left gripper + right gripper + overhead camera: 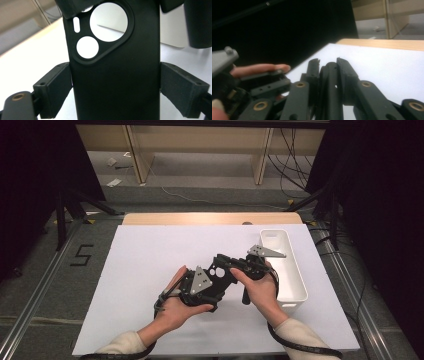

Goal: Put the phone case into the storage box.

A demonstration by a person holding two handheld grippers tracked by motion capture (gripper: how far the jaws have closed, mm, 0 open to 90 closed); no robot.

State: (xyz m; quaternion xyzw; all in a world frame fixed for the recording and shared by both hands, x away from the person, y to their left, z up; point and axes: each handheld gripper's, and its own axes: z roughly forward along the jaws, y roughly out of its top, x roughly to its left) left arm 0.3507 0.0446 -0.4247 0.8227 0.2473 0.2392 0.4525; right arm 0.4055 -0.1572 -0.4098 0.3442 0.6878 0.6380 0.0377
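Note:
A black phone case (220,265) with a large round camera cutout is held above the white mat between both grippers. In the left gripper view the case (115,82) stands upright, and my left gripper (115,87) is shut on its two long sides, with the pads (58,86) pressing in. My right gripper (236,265) comes in from the right and is shut on the case's camera end. In the right gripper view its jaws (329,65) pinch the thin black edge of the case (331,85). The person's fingers (262,68) and the left gripper's body sit beyond.
A white rectangular bin (290,270) stands at the right of the white mat (145,265), close beside the right hand. Beyond the mat runs the table's wooden far edge (210,218). Black stands and cables flank the table.

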